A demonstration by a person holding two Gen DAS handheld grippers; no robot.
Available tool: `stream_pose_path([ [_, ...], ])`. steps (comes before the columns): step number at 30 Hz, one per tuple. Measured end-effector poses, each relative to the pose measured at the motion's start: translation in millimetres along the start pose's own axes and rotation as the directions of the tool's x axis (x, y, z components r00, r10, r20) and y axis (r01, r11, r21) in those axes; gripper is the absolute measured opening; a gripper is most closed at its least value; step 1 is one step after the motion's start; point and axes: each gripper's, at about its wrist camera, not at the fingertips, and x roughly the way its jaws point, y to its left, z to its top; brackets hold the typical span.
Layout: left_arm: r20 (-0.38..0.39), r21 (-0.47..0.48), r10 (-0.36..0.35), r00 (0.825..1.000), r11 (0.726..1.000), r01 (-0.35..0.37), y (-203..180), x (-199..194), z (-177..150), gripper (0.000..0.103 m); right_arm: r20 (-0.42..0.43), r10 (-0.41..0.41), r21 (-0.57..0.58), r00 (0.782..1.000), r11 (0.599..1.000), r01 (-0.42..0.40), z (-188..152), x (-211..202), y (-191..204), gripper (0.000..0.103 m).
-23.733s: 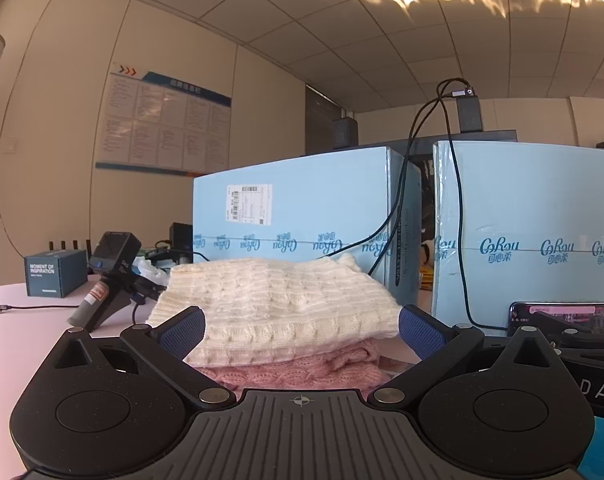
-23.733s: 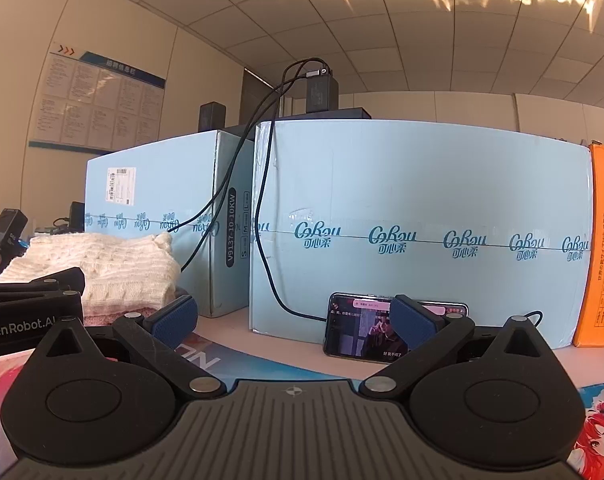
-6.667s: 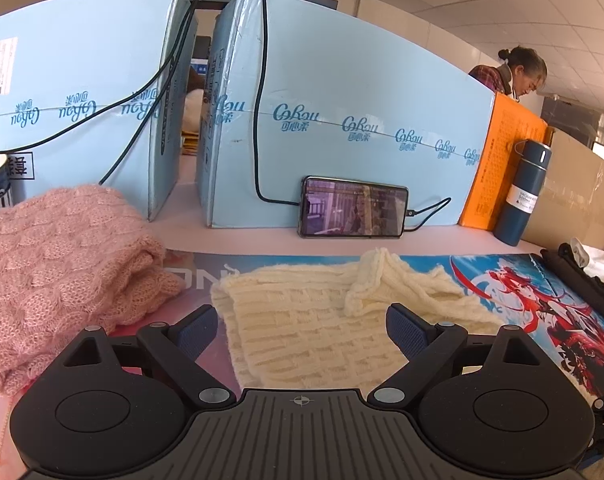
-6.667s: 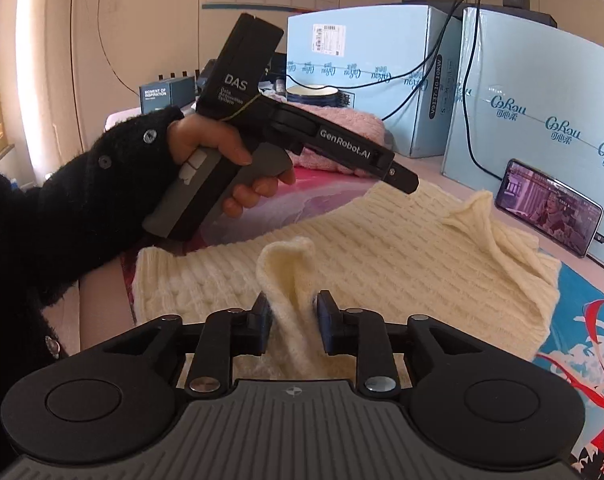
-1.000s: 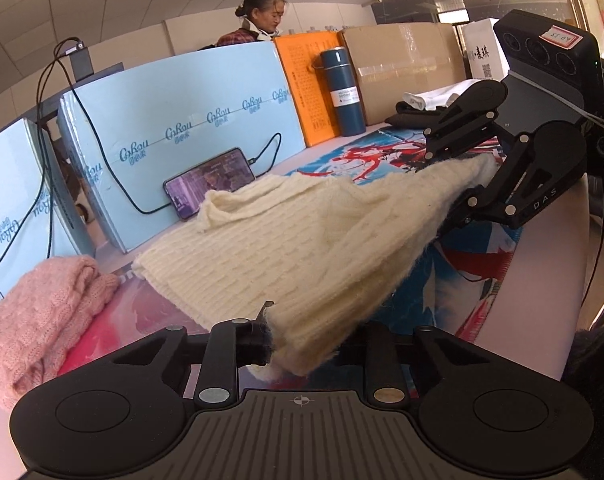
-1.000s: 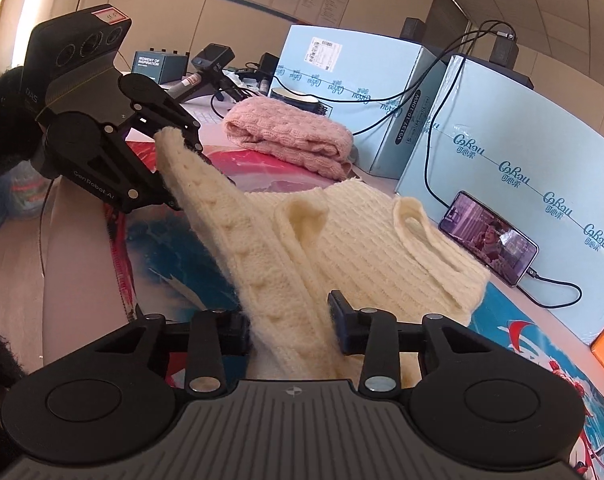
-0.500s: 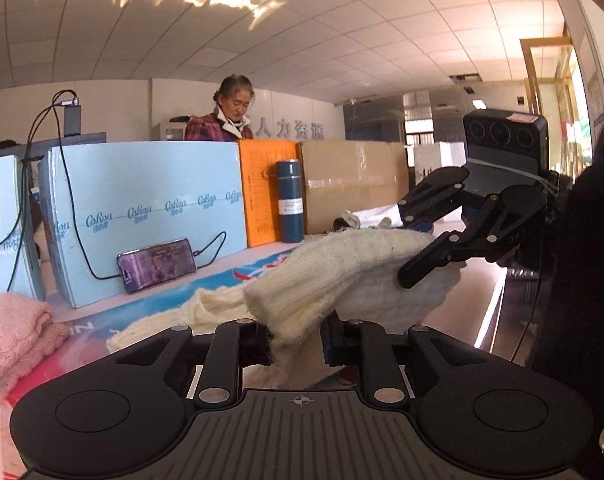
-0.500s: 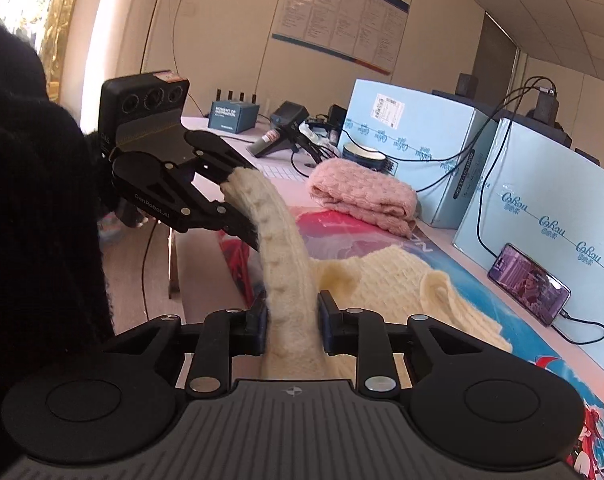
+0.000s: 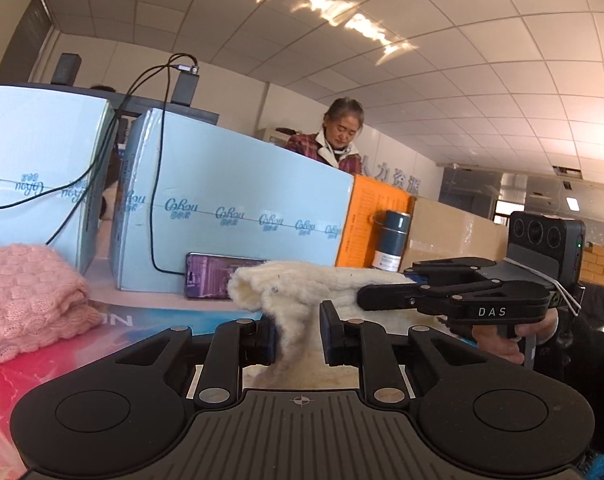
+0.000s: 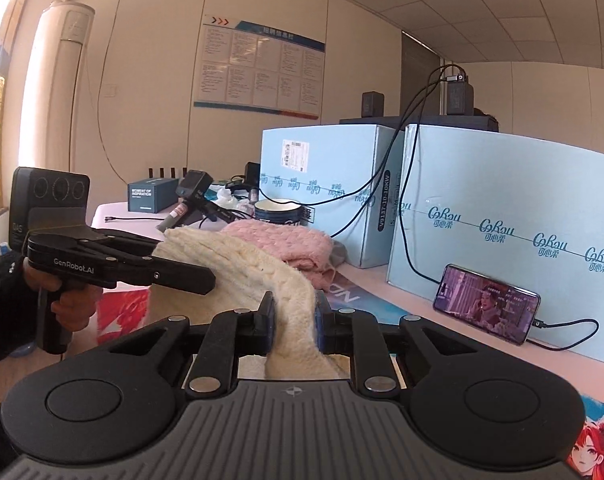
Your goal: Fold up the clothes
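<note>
**Left wrist view: cream sweater being lifted by both grippers for the fold**

Left wrist view is showing the left gripper (image 9: 296, 336) clamped on a bunched edge of the cream sweater (image 9: 302, 286), the knit being pinched between the two blue pads. The right gripper (image 9: 385, 294) is seen across from it, its long black fingers being held roughly level and closed over the far end of the same edge. In the right wrist view the right gripper (image 10: 294, 326) is likewise being pressed together on the sweater (image 10: 262, 268); its jaws have just been closing, with the cloth between them. The left gripper (image 10: 182, 276) is being held out level at the left of that view, a hand (image 10: 68, 300) in a dark sleeve being wrapped round its grip.

The sweater is being held up off the tabletop (image 10: 373, 284), one edge being stretched between the two grippers while the rest is hanging down out of sight beneath them. A pink sweater (image 10: 286, 244) is lying already folded beside the blue boxes (image 10: 513, 216), well apart from the work.

The step in hand is judged to be the carry-over of the gripped edge. The next move is likely calling for both grippers to be travelled together, with the edge kept taut and level, then lowered onto the part lying below before release. How that part is lying cannot be told.
</note>
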Motion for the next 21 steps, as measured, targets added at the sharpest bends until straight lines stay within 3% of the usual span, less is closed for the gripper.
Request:
stream_pose_path([
  [6,-0.095,-0.14,0.094,0.991,0.984,-0.107,33.0,44.2,-0.1,0.019,-0.047,-0.082,0.046,0.996,0.995,0.084,-6.1,50.3,-33.9,0.017],
  [9,-0.148,-0.206,0.119,0.982,0.967,-0.148,47.9,57.1,-11.9,0.019,-0.076,-0.119,0.106,0.99,0.986,0.126,-17.1,68.1,-49.2,0.023],
  [11,-0.194,-0.235,0.126,0.973,0.957,-0.171,54.8,63.5,-17.5,0.019,-0.078,-0.151,0.161,0.985,0.974,0.162,-23.5,69.5,-55.0,0.048],
  [14,-0.245,-0.269,0.142,0.959,0.94,-0.208,62.3,69.2,-20.5,0.02,-0.058,-0.217,0.237,0.974,0.945,0.225,-23.9,58.2,-66.3,0.074],
  [16,-0.279,-0.292,0.152,0.948,0.927,-0.234,67.5,72.2,-23.7,0.02,-0.056,-0.237,0.322,0.97,0.915,0.242,-22.8,44.9,-76.9,0.077],
  [21,-0.291,-0.313,0.142,0.946,0.921,-0.234,70.5,71.8,-26.2,0.023,-0.112,-0.287,0.411,0.951,0.859,0.307,-25.4,27.1,-81.1,0.079],
])
